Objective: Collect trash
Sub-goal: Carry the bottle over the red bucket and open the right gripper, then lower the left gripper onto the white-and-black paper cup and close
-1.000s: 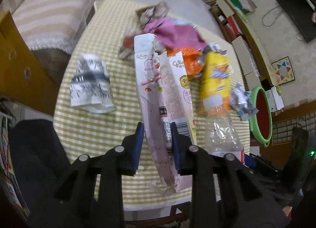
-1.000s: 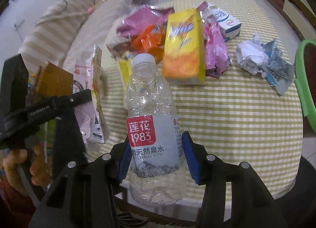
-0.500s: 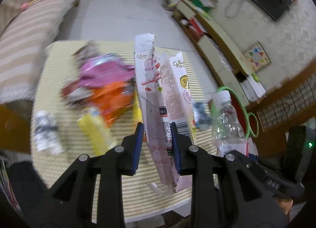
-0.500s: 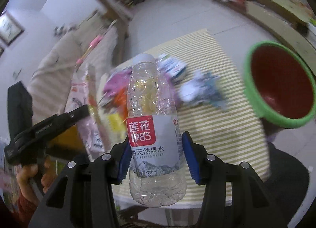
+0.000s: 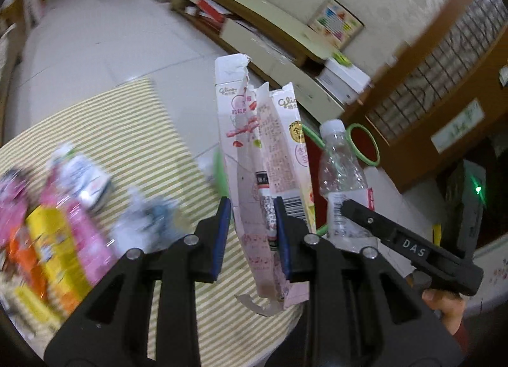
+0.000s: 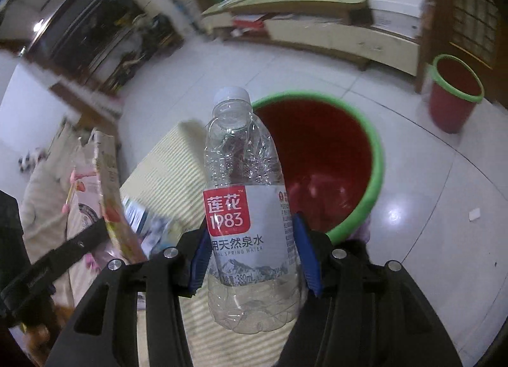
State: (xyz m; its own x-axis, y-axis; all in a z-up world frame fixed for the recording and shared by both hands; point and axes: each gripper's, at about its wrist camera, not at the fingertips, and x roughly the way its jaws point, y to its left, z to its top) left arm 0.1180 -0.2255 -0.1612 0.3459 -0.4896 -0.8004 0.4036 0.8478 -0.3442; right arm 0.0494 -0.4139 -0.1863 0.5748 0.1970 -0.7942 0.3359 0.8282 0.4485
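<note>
My left gripper [image 5: 250, 233] is shut on a torn pink-and-white snack box [image 5: 254, 144], held upright above the striped table's [image 5: 111, 132] right edge. My right gripper [image 6: 250, 252] is shut on a clear empty water bottle [image 6: 244, 176] with a red-and-white label, also upright. Just beyond the bottle, on the floor, stands a red bin with a green rim [image 6: 377, 163], its inside bare. In the left wrist view the bottle [image 5: 341, 163] and one of the right fingers [image 5: 381, 230] sit to the right of the box. The snack box [image 6: 101, 183] shows at the left of the right wrist view.
More trash lies on the table: a yellow pack [image 5: 54, 240], pink wrappers [image 5: 82, 233], a white carton [image 5: 85, 176], crumpled paper [image 5: 146, 217]. A second red bin [image 6: 454, 94] stands farther back by a wooden partition [image 5: 444, 59]. A low cabinet [image 6: 333, 33] lines the wall across the tiled floor.
Both grippers have swung to the right, from above the table's trash pile to its edge by the green-rimmed bin. The box and the bottle stay gripped as before.
</note>
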